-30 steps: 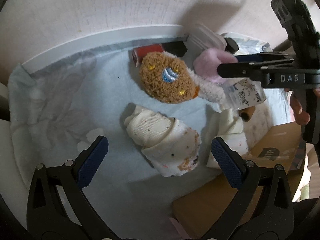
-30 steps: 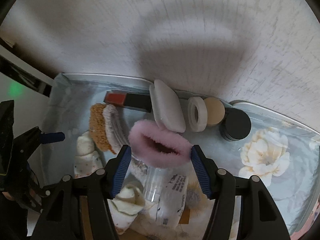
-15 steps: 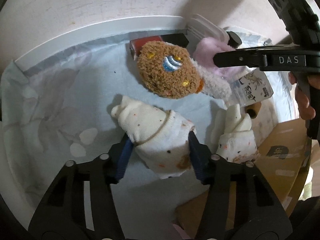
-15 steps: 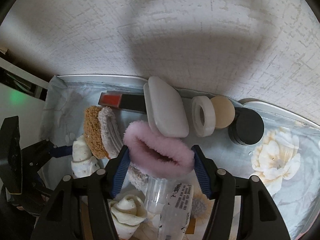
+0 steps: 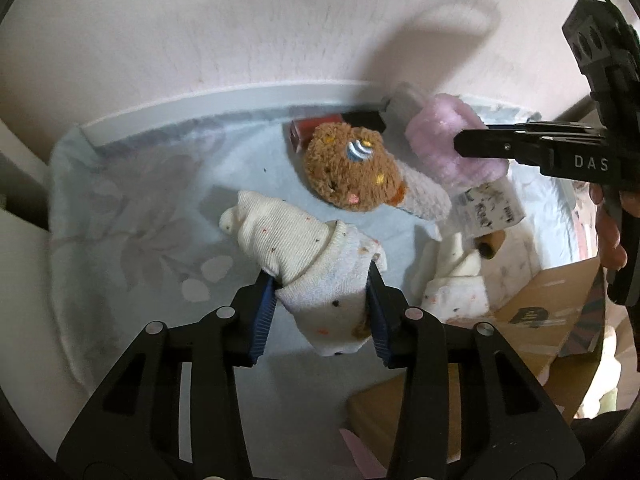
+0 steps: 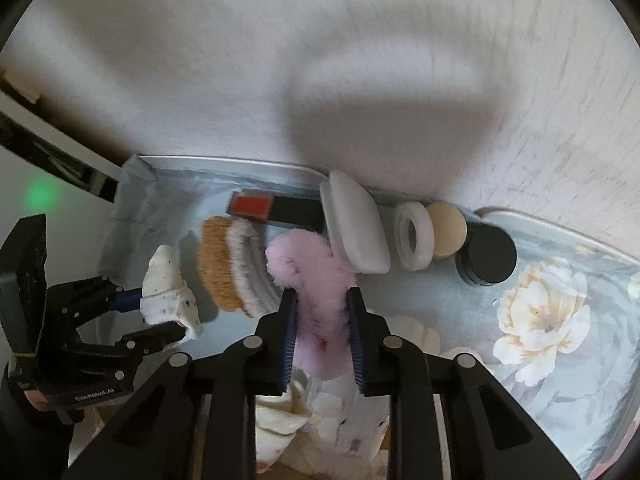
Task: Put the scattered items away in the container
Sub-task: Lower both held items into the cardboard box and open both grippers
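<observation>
the left gripper (image 5: pixel 320 300) has just closed on the soft, light sock (image 5: pixel 316 264) at its cuff, the right gripper (image 6: pixel 320 332) on the squashy pink puff (image 6: pixel 316 280) beside it.

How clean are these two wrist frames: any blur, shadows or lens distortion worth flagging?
Left wrist view: fisheye bends the white ledge into an arc; the speckled cream rolled sock in the left gripper is fairly sharp, the wall above soft, with a broad shadow at upper right. Right wrist view: wall streaked with motion blur under a large dark shadow; the fluffy pink scrunchie in the right gripper is slightly soft.
</observation>
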{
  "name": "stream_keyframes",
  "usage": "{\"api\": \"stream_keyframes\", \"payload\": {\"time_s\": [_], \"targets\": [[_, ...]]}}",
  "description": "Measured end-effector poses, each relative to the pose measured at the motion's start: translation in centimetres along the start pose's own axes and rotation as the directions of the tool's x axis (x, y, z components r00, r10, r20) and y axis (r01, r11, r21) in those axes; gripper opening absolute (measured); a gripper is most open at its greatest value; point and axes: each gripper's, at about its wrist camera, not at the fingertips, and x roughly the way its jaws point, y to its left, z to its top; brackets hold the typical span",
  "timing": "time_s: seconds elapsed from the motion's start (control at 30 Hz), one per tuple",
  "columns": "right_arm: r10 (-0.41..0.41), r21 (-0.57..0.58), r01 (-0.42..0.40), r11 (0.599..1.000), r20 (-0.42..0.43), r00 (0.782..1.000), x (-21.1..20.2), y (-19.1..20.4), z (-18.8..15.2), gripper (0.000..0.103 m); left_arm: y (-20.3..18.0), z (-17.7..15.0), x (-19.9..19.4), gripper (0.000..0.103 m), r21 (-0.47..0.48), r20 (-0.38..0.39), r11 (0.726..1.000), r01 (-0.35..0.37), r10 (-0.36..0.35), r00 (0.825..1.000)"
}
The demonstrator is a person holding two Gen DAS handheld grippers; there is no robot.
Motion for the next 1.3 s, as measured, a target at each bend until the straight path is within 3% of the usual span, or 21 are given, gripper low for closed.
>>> {"api": "stream_keyframes", "payload": {"time_s": [0.33, 0.6, 0.73, 1.0, 1.3], "targets": [[0.044, -0.067, -0.037, 0.997, 0.110, 0.993, -7.2, 3.1, -1.7, 0.022, -3.5, -0.9, -8.1, 0.038, 0.013, 0.129, 1.000, -0.028, 0.026, 0.991], [0.072, -0.104, -0.055, 0.993, 0.161, 0.984, -15.6, 2.9, -6.9, 0.022, -7.5, -3.0, -14.4, 0.038, 0.064, 0.200, 0.997, -0.051, 0.038, 0.979], [0.070, -0.110, -0.051, 0.993, 0.170, 0.983, -16.7, 4.0, -9.1, 0.022, -9.9, -4.3, -15.9, 0.038, 0.093, 0.205, 0.994, -0.051, 0.031, 0.978], [0.026, -0.133, -0.007, 0.991, 0.145, 0.989, -17.9, 3.5, -14.5, 0.022, -14.9, -7.4, -14.2, 0.038, 0.142, 0.155, 0.989, -0.026, 0.004, 0.988], [0.021, -0.127, -0.014, 0.992, 0.052, 0.998, -15.0, 2.0, -19.8, 0.022, -17.5, -11.7, -9.0, 0.038, 0.125, 0.032, 0.991, -0.035, 0.032, 0.999]]}}
